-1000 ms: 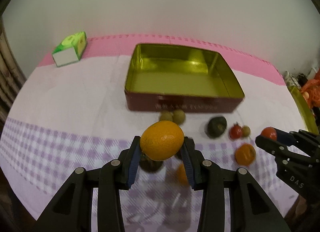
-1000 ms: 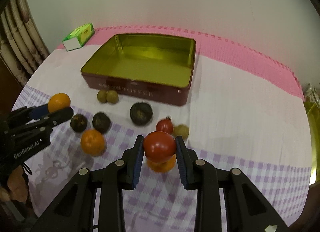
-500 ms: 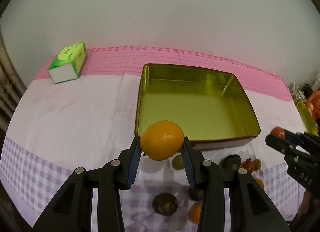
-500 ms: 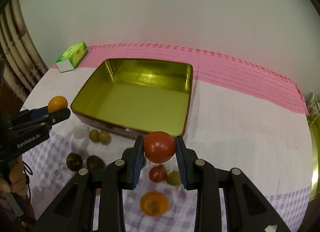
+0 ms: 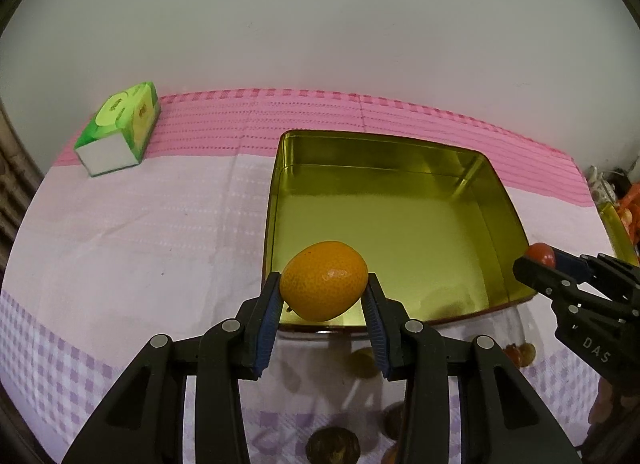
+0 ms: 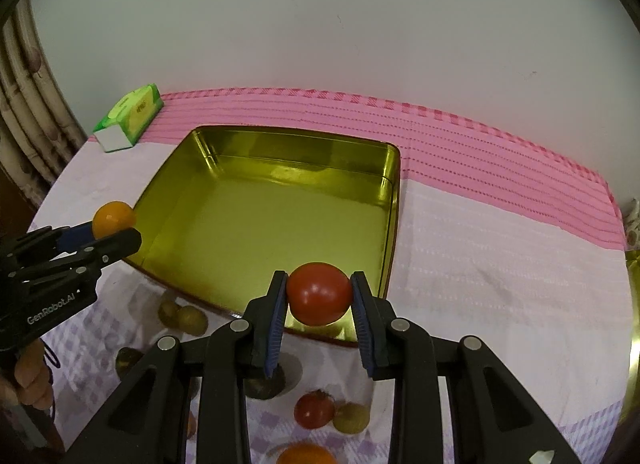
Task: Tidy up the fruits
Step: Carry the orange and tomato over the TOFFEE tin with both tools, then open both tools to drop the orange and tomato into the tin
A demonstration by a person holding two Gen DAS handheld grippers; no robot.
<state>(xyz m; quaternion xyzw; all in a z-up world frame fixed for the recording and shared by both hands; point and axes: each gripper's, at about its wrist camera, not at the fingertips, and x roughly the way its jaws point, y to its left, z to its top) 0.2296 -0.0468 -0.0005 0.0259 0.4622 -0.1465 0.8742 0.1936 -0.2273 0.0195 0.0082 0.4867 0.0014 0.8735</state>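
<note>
Tablecloth (image 5: 140, 232): white centre, pink striped band along the far edge, lilac check toward the near edge. Covers the whole work surface.

Gold tin (image 6: 256, 224): square, shallow, open, dark red outside, nothing inside it. Sits mid-cloth; in the left wrist view it (image 5: 384, 232) fills the 1 o'clock sector, in the right wrist view the 11 o'clock sector.

Left gripper (image 5: 323, 300): blue pads clamped on an orange (image 5: 324, 281), held over the tin's near-left corner. From the right wrist view the same gripper (image 6: 116, 230) enters at 9 o'clock with the orange (image 6: 113, 219) at its tip, just beside the tin's left wall.

Right gripper (image 6: 319, 298): pads closed on a red tomato (image 6: 319, 293), above the tin's near rim toward the right corner. In the left wrist view it (image 5: 536, 260) comes in at 3 o'clock, the tomato (image 5: 540, 254) showing at its tip.

Green tissue box (image 5: 118, 134): far left on the pink band, 10 o'clock, well apart from the tin.

Loose fruit on the check cloth in front of the tin, right wrist view:
- dark round fruit (image 6: 266, 384), partly hidden behind the pads
- second orange (image 6: 306, 454), 6 o'clock, cut by the frame
- small tomato (image 6: 314, 410) touching a small yellow-green fruit (image 6: 352, 418)
- two small yellow-green fruits (image 6: 184, 316) side by side, near the tin's front wall at 8 o'clock
</note>
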